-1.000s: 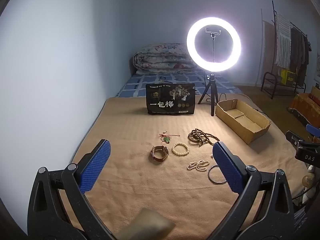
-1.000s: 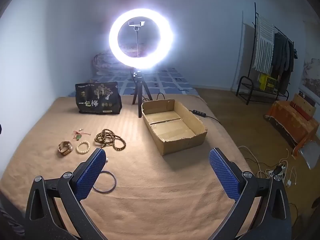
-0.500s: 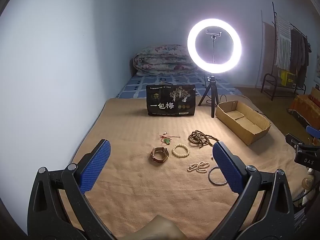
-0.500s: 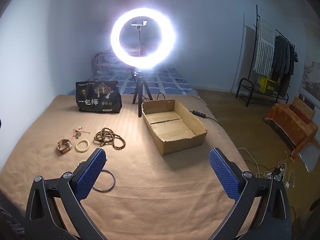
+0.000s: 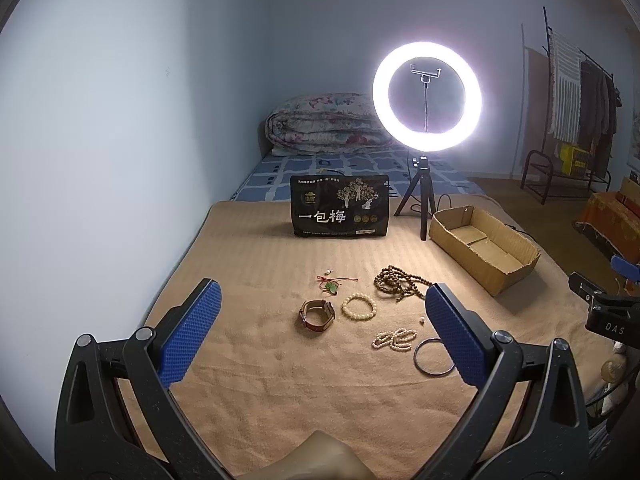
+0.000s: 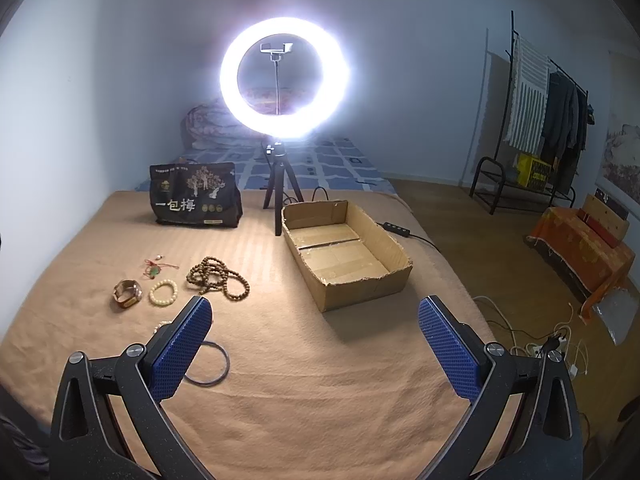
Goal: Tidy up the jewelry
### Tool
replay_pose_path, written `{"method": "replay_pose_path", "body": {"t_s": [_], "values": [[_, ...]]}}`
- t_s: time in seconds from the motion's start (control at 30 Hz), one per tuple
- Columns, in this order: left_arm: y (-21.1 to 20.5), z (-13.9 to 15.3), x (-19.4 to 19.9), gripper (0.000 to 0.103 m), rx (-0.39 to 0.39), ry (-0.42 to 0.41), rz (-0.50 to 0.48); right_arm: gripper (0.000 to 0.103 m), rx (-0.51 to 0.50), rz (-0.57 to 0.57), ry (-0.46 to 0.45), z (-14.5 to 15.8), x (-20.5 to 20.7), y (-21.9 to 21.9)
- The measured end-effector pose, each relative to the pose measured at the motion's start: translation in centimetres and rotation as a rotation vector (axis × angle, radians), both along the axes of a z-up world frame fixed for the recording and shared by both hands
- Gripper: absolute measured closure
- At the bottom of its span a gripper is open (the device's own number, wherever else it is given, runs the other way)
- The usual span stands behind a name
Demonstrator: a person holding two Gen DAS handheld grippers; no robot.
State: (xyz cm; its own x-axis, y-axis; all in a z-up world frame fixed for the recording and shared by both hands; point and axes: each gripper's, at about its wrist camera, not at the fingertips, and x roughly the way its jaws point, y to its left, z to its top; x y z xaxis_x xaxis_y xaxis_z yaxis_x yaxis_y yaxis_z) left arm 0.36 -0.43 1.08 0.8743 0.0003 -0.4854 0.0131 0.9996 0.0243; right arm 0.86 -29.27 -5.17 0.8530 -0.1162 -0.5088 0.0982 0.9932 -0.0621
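Left gripper (image 5: 320, 332) and right gripper (image 6: 316, 344): jaws spread, empty | jewelry lies left of cardboard box (image 6: 396, 284) | advice: pinch dark bangle (image 6: 218, 364) by its rim first.

Lit ring light (image 6: 284, 80), black pouch (image 6: 195, 200)

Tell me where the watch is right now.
The watch lies on the tan blanket, leftmost of the jewelry in both views, just left of the cream bead bracelet and below the red string charm.
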Motion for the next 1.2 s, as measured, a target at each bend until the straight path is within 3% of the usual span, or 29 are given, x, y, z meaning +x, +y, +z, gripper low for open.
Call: {"method": "replay_pose_path", "body": {"t_s": [1.2], "values": [[0.04, -0.17, -0.15, 0.0, 0.007, -0.013, 0.0, 0.0, -0.011, 0.02, 0.002, 0.08, -0.14, 0.49]]}}
